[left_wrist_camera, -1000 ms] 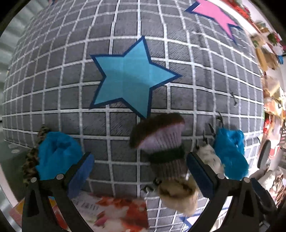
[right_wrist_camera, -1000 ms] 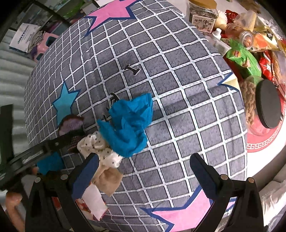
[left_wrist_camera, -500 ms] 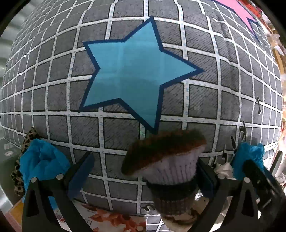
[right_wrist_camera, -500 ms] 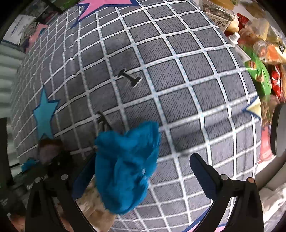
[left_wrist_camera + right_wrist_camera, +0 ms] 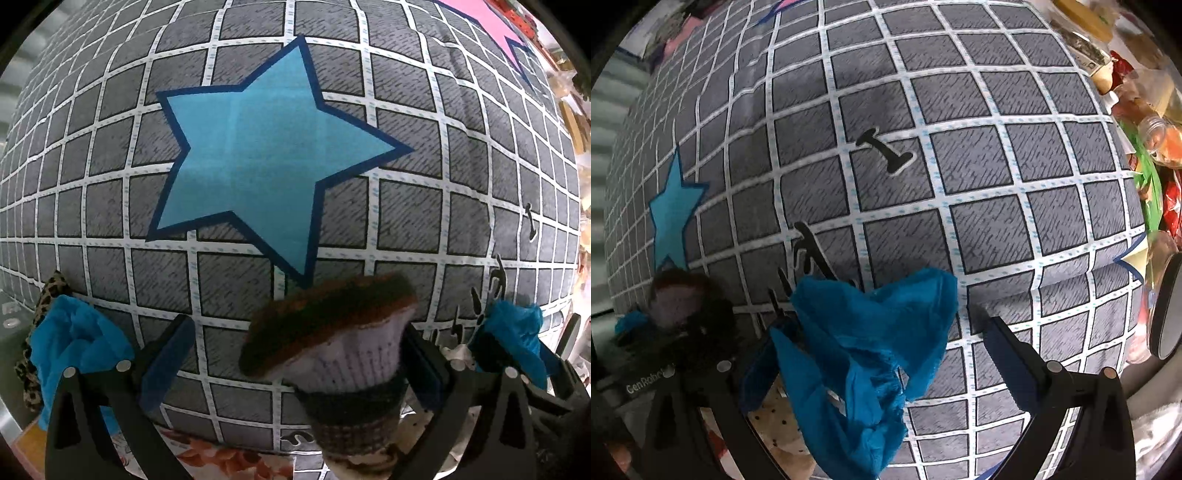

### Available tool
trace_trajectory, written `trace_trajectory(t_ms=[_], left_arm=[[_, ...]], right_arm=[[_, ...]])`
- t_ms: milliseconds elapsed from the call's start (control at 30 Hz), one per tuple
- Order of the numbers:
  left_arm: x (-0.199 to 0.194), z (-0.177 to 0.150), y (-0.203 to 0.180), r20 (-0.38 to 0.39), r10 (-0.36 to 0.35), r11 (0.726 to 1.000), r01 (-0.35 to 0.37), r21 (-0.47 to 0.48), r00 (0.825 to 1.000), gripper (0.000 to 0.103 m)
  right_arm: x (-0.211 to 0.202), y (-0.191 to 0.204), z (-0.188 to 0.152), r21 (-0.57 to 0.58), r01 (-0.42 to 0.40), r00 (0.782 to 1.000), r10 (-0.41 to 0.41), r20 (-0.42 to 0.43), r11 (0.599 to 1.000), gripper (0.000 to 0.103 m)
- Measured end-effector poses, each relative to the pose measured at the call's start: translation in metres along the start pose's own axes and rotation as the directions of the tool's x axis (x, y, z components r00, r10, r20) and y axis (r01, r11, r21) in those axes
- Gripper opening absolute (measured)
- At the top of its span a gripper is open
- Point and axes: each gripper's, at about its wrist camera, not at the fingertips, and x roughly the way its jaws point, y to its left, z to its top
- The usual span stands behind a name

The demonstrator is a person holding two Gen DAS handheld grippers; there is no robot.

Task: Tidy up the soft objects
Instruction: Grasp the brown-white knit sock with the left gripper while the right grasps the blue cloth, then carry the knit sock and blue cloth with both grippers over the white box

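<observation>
A knitted sock (image 5: 332,350) with a brown cuff, lilac middle and black band lies on the grey checked cover (image 5: 110,147). It sits between the fingers of my left gripper (image 5: 295,358), close against the right finger (image 5: 421,362); the jaws stand wide open. In the right wrist view a crumpled blue cloth (image 5: 868,350) lies between the open fingers of my right gripper (image 5: 882,362), nearer the left finger (image 5: 757,369). A cream polka-dot cloth (image 5: 775,417) peeks out beneath it. The same sock (image 5: 676,299) shows dimly at far left there.
A second blue cloth (image 5: 74,350) and a leopard-print fabric (image 5: 48,299) lie at the cover's left edge. A floral printed sheet (image 5: 221,458) lies below. Jars and snack packets (image 5: 1156,140) and a black lid (image 5: 1167,302) crowd the right side.
Both grippers have moved down and closer to the cover. The sock and the blue cloth now sit larger and deeper between the open fingers.
</observation>
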Motion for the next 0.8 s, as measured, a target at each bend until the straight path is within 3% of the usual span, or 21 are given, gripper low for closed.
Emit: trace_trajectory(t_ms=[67,167,233,300,333,367,467,567,800], left_arm=[[-0.003,-0.004,0.005,-0.008,0.0,1.0,0.0,0.003,1.0,0.103],[-0.003,0.0,0.008,-0.037,0.001,1.0,-0.001,0.009,0.999,0.103],[-0.001,0.006,0.008,-0.046,-0.001,1.0,0.001,0.006,0.999,0.1],[-0.006,0.006,0.004,-0.029,0.004,0.999,-0.003,0.04,1.0,0.091],[-0.009,0.006,0.0,-0.02,0.007,0.998,-0.006,0.066,1.0,0.082],[-0.014,0.004,-0.006,-0.008,0.009,0.994,-0.008,0.105,1.0,0.069],[-0.021,0.001,-0.018,-0.01,-0.011,0.977,0.012,0.211,1.0,0.048],[-0.031,-0.002,-0.016,0.001,-0.036,0.974,0.035,0.224,0.999,0.046],[-0.074,-0.02,-0.008,0.103,-0.019,0.959,-0.011,0.283,0.995,0.046]], right_arm=[[0.002,0.002,0.0,-0.008,0.025,1.0,-0.025,-0.013,1.0,0.101],[0.002,0.015,-0.01,-0.03,0.077,0.997,-0.077,-0.004,0.997,0.084],[0.001,0.023,-0.019,-0.047,0.091,0.996,-0.091,0.01,0.995,0.06],[-0.004,0.026,-0.022,-0.069,0.072,0.997,-0.071,0.015,0.995,0.043],[-0.006,0.027,-0.022,-0.078,0.063,0.998,-0.062,0.015,0.995,0.036],[-0.007,0.029,-0.024,-0.089,0.057,0.998,-0.056,0.011,0.994,0.034],[-0.016,0.023,-0.022,-0.087,0.025,1.0,-0.025,0.001,0.996,0.031],[-0.025,0.005,-0.03,-0.06,-0.007,1.0,0.008,0.003,0.998,0.031],[-0.065,-0.011,-0.044,-0.027,-0.04,0.998,0.042,0.047,0.999,0.031]])
